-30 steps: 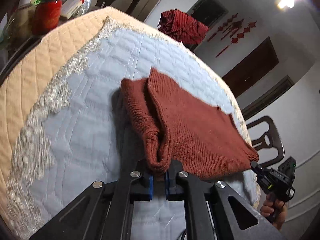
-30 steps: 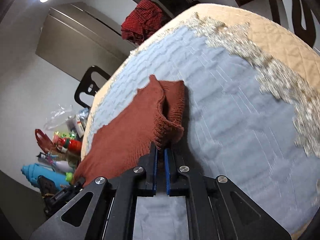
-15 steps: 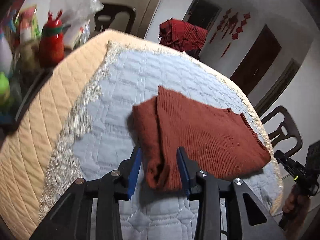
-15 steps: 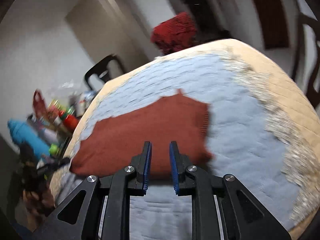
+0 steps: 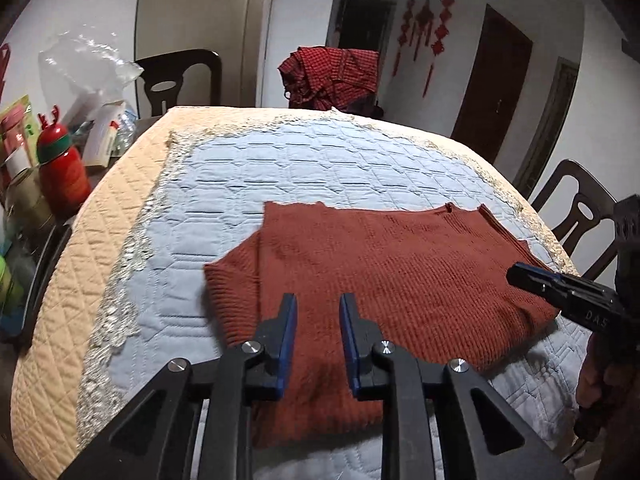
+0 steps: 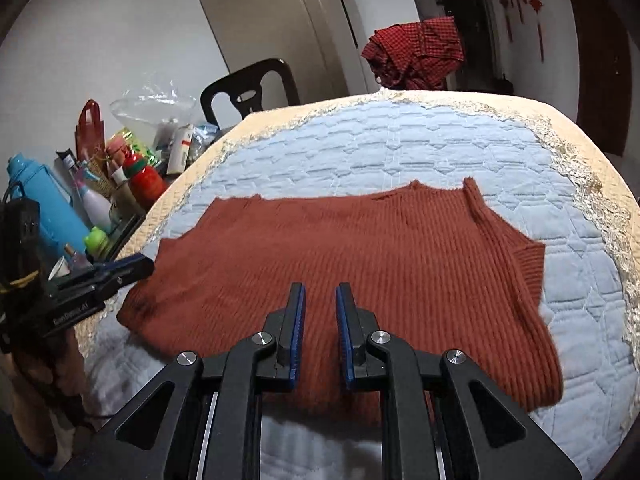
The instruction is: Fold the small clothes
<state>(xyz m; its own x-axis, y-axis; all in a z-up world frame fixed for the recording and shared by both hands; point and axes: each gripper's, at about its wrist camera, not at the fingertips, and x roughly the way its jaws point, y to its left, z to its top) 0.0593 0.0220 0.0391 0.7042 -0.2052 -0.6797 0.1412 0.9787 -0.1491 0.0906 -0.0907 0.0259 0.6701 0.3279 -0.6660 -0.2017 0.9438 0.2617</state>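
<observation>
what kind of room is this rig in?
Most likely a home dining room: a quilted cover over a table with dark dining chairs around it, red knot ornaments on the wall, and household bottles and bags crowded at one side.

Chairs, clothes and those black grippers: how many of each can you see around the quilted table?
Chairs: 2, one behind the table, one at its right
Clothes: 2, rust knit sweater, red checked garment
Grippers: 2, left gripper, right gripper, both closing with nothing between them
Total: 6
</observation>
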